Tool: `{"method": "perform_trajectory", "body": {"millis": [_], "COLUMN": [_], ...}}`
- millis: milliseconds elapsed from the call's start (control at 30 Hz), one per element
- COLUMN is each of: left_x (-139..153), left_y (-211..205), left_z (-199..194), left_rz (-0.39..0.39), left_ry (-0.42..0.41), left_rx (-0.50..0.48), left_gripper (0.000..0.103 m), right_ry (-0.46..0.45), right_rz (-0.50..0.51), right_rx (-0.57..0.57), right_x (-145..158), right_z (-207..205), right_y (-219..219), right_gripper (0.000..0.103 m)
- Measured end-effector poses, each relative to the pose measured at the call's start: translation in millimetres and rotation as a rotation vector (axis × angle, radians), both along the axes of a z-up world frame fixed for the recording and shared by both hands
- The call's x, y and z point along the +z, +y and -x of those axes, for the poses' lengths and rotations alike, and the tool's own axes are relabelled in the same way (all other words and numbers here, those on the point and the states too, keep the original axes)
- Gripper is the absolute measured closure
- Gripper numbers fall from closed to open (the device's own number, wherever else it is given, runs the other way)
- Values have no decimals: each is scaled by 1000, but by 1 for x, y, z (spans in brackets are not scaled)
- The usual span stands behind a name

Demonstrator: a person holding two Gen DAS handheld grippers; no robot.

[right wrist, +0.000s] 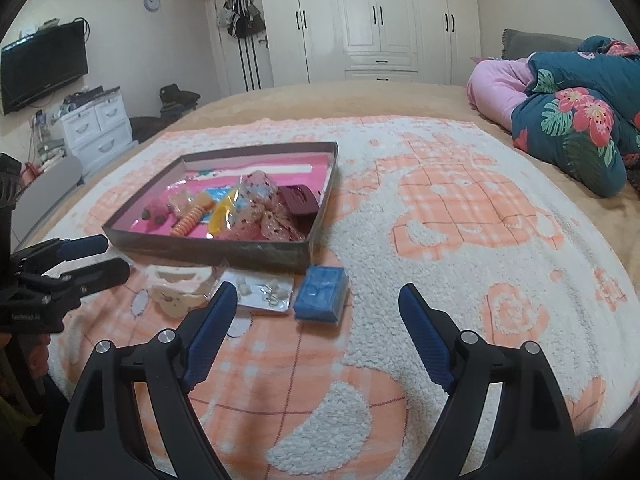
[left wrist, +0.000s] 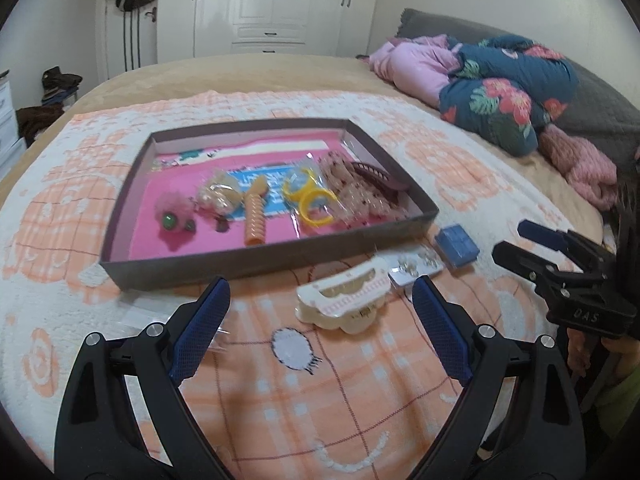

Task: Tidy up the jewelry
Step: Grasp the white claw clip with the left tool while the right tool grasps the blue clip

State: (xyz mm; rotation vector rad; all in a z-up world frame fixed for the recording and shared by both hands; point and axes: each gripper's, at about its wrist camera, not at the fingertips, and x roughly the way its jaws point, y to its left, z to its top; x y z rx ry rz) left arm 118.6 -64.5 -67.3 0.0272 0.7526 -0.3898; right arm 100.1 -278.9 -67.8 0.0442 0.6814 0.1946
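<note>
Lying on a bed under a peach-and-white blanket [left wrist: 320, 392]: a shallow grey tray [left wrist: 256, 258] with a pink lining, sitting well toward the far side from both cameras. Holding inside, from left to right in the left wrist view, a pink fluffy piece with a green bead [left wrist: 171, 219], a clear bag of pale beads [left wrist: 219, 196], an orange spiral hair tie [left wrist: 256, 220], yellow rings in a clear wrapper [left wrist: 308, 196], a heap of dotted pink scrunchies [left wrist: 352, 190] and a dark maroon claw clip [left wrist: 380, 180] at the right end.

Resting on the blanket just in front of the tray's near wall: a cream-and-pink toy jewelry case [left wrist: 344, 296], a white card of small earrings [left wrist: 416, 266] touching its right side, and a blue box [left wrist: 457, 247] just beyond the card, close to the tray's near right corner.

Hovering above the blanket, the left gripper [left wrist: 320, 308], blue-padded fingers [left wrist: 202, 328] spread wide, gripping nothing, with the toy case sitting ahead between the tips and apart from both pads.

Hovering likewise, the right gripper [right wrist: 314, 312], fingers [right wrist: 426, 340] also standing wide and empty, the blue box lying ahead between the tips, untouched; left fingertip overlapping the earring card's near edge in the right wrist view, contact impossible to tell.

Bunched at the bed's far right: a floral teal quilt [right wrist: 576, 120] and a pink one [right wrist: 496, 88].
</note>
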Motion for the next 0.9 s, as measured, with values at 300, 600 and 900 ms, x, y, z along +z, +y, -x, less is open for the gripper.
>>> {"method": "perform_trajectory", "body": {"millis": [300, 600, 900], "left_x": [-17, -30, -38], "left_y": [-15, -22, -24], "left_z": [-1, -11, -21], "left_rz": [-50, -87, -79], "left_ry": [24, 28, 36], "left_rx": [-39, -31, -13], "left_gripper": [19, 19, 20], "right_ry": [59, 101, 137], "right_rz": [6, 10, 30], "right_rx": [-19, -11, -4], "right_x": [-15, -26, -37], "right_z": [-15, -30, -45], "right_y": [-3, 1, 6], "right_gripper": [29, 36, 55]}}
